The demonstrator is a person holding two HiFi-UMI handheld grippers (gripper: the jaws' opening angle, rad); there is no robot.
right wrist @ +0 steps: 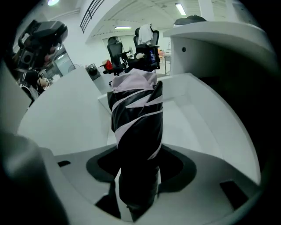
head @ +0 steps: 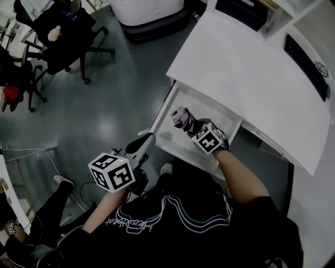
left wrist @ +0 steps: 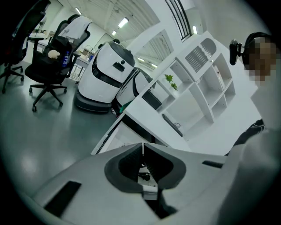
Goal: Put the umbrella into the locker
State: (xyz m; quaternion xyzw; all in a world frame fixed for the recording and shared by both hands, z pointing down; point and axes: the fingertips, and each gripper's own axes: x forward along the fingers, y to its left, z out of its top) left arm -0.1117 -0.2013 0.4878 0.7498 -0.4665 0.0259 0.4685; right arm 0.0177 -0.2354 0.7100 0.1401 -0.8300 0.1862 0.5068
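A folded umbrella (head: 182, 117), black with pale pink stripes, is clamped in my right gripper (head: 192, 127). It hangs tip-down over the open white locker compartment (head: 209, 107) under the desk top. In the right gripper view the umbrella (right wrist: 136, 114) stands up between the jaws of the right gripper (right wrist: 138, 165), with the locker's white floor (right wrist: 193, 114) behind it. My left gripper (head: 142, 142) is shut and empty, just off the compartment's front left corner. In the left gripper view the tips of the left gripper (left wrist: 142, 146) meet, and the locker's edge (left wrist: 109, 132) lies beyond them.
A white desk top (head: 246, 68) with a black keyboard (head: 306, 65) covers the locker's far side. Office chairs (head: 63, 31) and a white machine base (head: 149, 13) stand on the grey floor. A seated person's leg and shoe (head: 63, 181) are at lower left.
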